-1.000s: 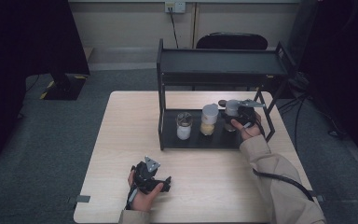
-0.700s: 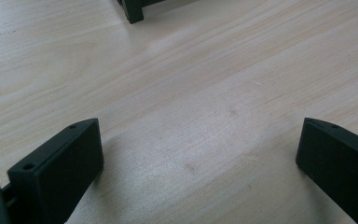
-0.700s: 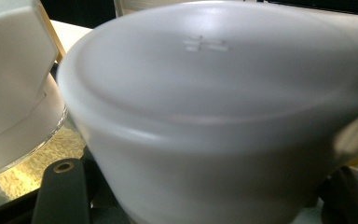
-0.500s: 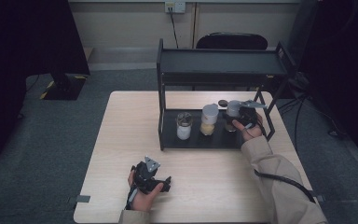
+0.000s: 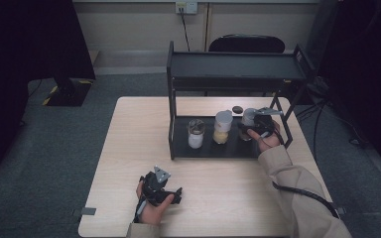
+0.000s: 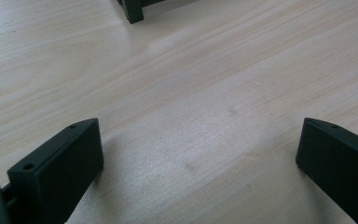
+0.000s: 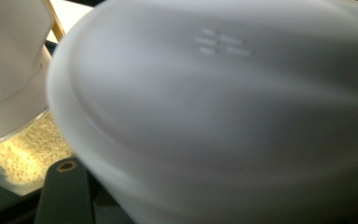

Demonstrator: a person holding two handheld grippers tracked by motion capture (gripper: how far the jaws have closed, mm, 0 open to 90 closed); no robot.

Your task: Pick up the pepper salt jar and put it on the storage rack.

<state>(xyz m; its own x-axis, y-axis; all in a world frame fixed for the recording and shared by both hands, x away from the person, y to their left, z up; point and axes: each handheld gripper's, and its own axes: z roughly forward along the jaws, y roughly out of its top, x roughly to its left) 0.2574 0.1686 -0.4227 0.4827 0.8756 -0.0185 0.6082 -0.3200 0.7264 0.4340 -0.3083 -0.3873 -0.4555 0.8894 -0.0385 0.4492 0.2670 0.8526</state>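
Right hand-held gripper is clamped on the white-lidded jar at the right end of the rack's lower shelf, just beside the jar w/ yellow grains. Risk, imo: lid grip slips or knocks that neighbour. Left hand-held gripper rests on the counter, jaws apart, holding nothing.

Hardly anything different from a second ago. Right gripper, clamped on the white-lidded jar at the right end of the black rack's lower shelf, edged only a touch, jar with it; hard to tell which way from the high view. White lid blurred in the right gripper view, close before the camera.
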